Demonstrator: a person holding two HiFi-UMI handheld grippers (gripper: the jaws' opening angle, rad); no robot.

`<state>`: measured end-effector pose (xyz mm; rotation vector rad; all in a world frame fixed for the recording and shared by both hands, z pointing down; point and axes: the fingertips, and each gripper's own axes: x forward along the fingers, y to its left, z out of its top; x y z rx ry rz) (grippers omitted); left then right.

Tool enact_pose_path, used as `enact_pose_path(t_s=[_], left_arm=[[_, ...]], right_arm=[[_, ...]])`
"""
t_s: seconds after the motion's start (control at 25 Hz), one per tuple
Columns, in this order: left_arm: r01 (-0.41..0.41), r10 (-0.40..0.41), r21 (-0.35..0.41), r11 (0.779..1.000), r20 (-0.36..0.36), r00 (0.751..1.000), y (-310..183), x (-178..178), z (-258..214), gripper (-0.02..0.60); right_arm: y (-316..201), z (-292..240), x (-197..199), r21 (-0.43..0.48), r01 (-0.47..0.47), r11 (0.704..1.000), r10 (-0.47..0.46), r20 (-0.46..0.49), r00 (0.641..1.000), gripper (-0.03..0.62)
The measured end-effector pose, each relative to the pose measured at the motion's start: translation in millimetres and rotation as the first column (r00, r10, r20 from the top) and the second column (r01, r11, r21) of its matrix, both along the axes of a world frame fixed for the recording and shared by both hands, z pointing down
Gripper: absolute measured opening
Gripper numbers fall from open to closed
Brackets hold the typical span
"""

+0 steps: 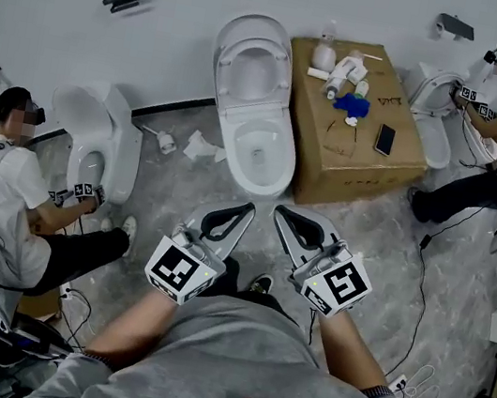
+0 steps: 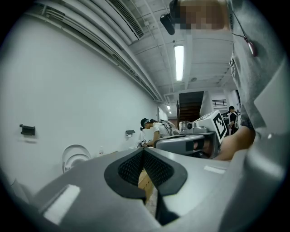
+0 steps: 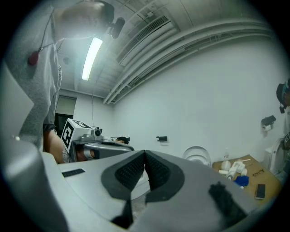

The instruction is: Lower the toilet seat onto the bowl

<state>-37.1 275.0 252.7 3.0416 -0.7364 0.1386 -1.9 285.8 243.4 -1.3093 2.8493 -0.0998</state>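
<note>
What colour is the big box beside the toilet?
The box is brown cardboard; the head view shows it best.

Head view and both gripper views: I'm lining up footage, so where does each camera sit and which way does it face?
Head view: on the person's head, steeply down at the toilet and cardboard box; shows torso, left hand-held gripper, right hand-held gripper.
Left gripper view: on that gripper, level along shut jaws toward the wall; shows the right hand-held gripper.
Right gripper view: likewise; shows the left hand-held gripper.
Shared: both gripper views catch the toilet.
</note>
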Motion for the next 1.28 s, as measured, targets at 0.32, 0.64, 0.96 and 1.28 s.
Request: enact_pose_path(t_s=[0.32, 0.64, 0.96, 1.28], left_arm=[[0.002, -0.002, 0.010, 1.000, -0.015, 1.000, -40.7, 4.1, 2.9, 0.008], [-0.009, 0.009, 0.009, 1.000, -0.028, 1.000, -87.9, 9.4, 0.2, 0.008], [-0.013, 0.012, -0.013, 1.000, -0.034, 0.999, -140.0, 16.4, 5.4, 0.008], [-0.028, 0.027, -0.037, 0.999, -0.036, 0.999, -197.2, 24.2, 10.7, 0.008]], right_arm=[[-37.2, 1.9, 4.2, 0.002, -0.005, 1.000, 0.005, -0.010, 1.000, 0.012], [-85.6, -0.4, 7.4, -0.004, -0.007, 1.000, 0.007, -0.032, 0.999, 0.012], [-136.4, 2.4, 11.9, -0.034, -0.006, 0.999, 0.005, -0.029, 1.000, 0.012], [-191.5, 8.7, 23.8, -0.056, -0.033, 0.998, 0.031, -0.037, 0.999, 0.012]])
